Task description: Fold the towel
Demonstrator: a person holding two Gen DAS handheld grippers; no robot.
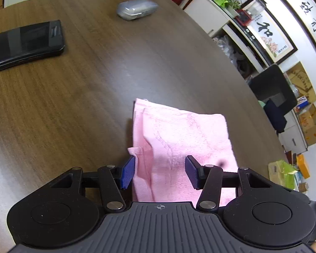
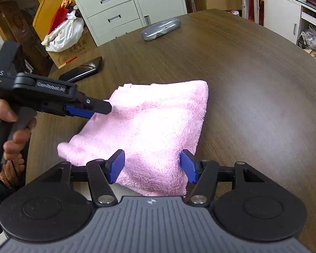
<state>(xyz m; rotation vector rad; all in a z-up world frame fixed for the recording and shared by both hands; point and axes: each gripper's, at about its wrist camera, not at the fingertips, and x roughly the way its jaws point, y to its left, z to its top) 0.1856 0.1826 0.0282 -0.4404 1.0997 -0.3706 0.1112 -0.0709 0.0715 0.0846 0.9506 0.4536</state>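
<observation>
A folded pink towel point(image 1: 179, 130) lies on the dark wooden table point(image 1: 73, 105). My left gripper point(image 1: 160, 172) is at its left edge. Both blue pads point(image 1: 128, 174) touch the cloth, and a raised ridge of towel is bunched between them, beside a small pink tag point(image 1: 134, 150). In the right wrist view the left gripper point(image 2: 99, 110) reaches in from the left, held by a hand point(image 2: 12, 130). My right gripper point(image 2: 152, 166) straddles the near corner of the towel point(image 2: 158, 122). The cloth lies flat and unwrinkled between its blue pads point(image 2: 115, 167).
A black flat case point(image 1: 25, 42) lies at the far left of the table, and a grey oval case point(image 1: 137, 9) at the far edge. Drawer cabinets point(image 2: 115, 6), bags and boxes stand beyond. Shelves and framed pictures point(image 1: 269, 35) line the right wall.
</observation>
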